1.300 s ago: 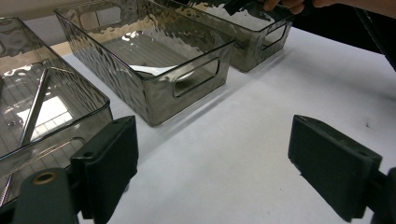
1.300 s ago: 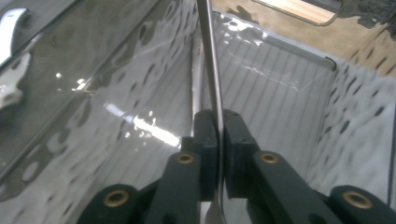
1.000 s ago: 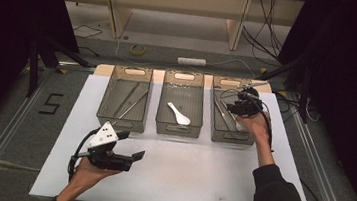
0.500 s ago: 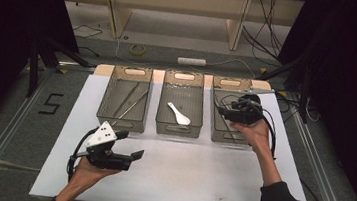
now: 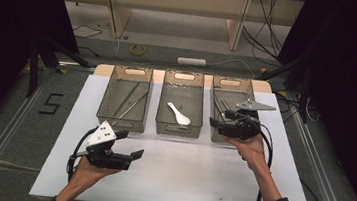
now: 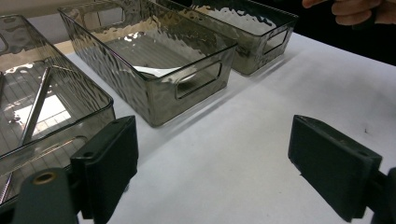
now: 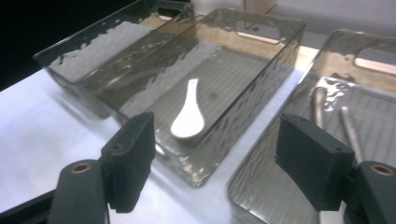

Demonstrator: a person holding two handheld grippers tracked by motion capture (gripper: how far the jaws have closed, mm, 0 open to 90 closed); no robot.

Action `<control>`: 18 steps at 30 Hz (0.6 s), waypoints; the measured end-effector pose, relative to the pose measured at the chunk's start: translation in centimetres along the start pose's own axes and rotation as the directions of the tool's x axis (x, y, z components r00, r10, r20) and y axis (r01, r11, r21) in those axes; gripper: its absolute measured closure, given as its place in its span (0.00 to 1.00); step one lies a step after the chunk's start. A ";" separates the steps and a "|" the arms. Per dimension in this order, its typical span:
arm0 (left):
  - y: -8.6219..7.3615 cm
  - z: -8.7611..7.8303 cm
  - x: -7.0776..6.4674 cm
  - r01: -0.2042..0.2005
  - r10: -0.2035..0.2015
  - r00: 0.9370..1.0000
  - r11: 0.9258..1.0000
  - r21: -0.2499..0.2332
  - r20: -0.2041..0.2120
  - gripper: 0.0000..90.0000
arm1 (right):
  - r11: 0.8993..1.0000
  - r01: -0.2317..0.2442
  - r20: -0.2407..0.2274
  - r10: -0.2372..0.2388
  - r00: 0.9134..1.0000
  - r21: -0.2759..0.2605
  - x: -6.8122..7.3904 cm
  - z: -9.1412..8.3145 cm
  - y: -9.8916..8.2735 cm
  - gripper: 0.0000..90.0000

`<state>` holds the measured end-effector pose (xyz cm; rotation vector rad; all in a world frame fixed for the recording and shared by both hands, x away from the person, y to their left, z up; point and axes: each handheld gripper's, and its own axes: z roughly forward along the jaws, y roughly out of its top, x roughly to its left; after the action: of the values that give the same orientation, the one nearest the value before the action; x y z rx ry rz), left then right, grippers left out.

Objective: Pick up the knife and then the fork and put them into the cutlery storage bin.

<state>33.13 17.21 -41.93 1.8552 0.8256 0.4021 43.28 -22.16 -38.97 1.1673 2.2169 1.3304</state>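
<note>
The metal utensils (image 7: 349, 126) lie flat on the floor of the right tray (image 5: 233, 82), two slim handles side by side, with nothing touching them. The change is in the right gripper (image 5: 214, 125). A second ago it was reaching in over the far half of that tray. It has since drawn back toward the person and now hangs over the tray's near end. Its fingers (image 7: 130, 161) have just been opening and now stand wide, and between them there is only the view down onto the trays (no utensil, no handle caught on a pad).

I read that as a drop-off just finished: a piece went into the right tray, the grip let go, and the hand is coming away free for the next thing.

In the middle tray (image 5: 184, 76) next door, a white spoon (image 5: 179, 113) lies alone, bowl toward the person. Beyond it the left tray (image 5: 128, 70) holds a couple of long thin rods (image 5: 131, 100) on a slant.

The left gripper (image 5: 130, 145) has not shifted over the same second. It is held low over the near left of the white tabletop (image 5: 183, 181), in front of the left tray. Its fingers (image 6: 109, 163) are spread apart with only bare tabletop between them.

No loose piece shows on the tabletop in front of the trays, so the sorting looks at or near its end.
</note>
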 end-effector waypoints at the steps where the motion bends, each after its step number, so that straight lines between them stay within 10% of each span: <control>1: 0.0 0.0 0.0 0.000 0.000 1.000 1.000 0.002 0.000 0.17 | 1.000 0.003 -0.005 -0.003 1.000 0.000 0.2 0.0 -0.2 0.33; 18: 0.1 0.1 0.1 0.012 -0.012 1.000 1.000 0.002 0.012 0.17 | 0.997 0.040 -0.068 -0.044 0.997 -0.072 3.5 -1.7 -3.2 0.27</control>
<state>33.30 17.23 -41.93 1.8525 0.8286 0.3826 38.58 -21.24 -40.27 1.0588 2.2100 1.4413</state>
